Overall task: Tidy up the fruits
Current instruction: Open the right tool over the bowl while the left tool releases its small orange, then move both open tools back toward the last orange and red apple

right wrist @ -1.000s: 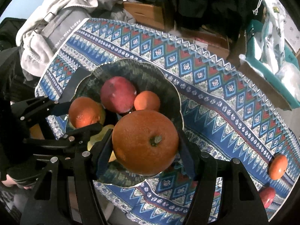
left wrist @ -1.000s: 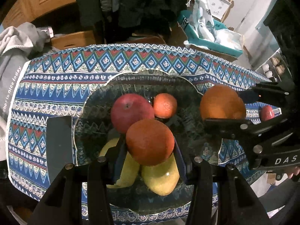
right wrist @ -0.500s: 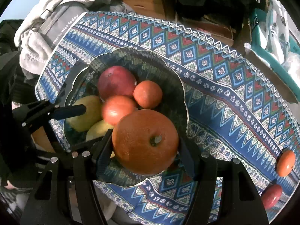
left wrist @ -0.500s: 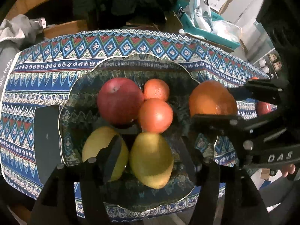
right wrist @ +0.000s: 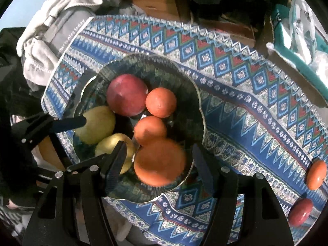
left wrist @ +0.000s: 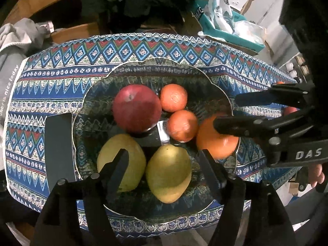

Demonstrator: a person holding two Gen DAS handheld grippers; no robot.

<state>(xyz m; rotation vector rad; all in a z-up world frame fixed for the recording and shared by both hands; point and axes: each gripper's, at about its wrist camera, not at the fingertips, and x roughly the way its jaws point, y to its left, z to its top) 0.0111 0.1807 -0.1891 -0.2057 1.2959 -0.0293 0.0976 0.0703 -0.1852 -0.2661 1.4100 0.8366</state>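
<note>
A dark glass bowl (left wrist: 98, 94) on the patterned tablecloth holds a red apple (left wrist: 136, 107), two small oranges (left wrist: 173, 97) (left wrist: 183, 125) and two yellow fruits (left wrist: 123, 162) (left wrist: 168, 172). My left gripper (left wrist: 162, 155) hangs over the yellow fruits with its jaws opening and nothing between the pads. My right gripper (right wrist: 158, 149) is also opening. The big orange (right wrist: 160, 162) lies blurred below and between its fingers, apart from both pads, at the bowl's near rim (right wrist: 184, 75). The left wrist view shows the right gripper (left wrist: 227, 112) above that big orange (left wrist: 217, 143).
A small orange (right wrist: 316, 174) and a red fruit (right wrist: 301, 211) lie on the cloth to the right. A flat black slab (left wrist: 58, 147) lies left of the bowl. Grey clothing (left wrist: 12, 61) is heaped past the table's left end, a teal crate (left wrist: 225, 32) behind it.
The left gripper let go of a small orange, which now lies in the bowl beside the apple. The right gripper opened and the big orange sank to the bowl's edge.
</note>
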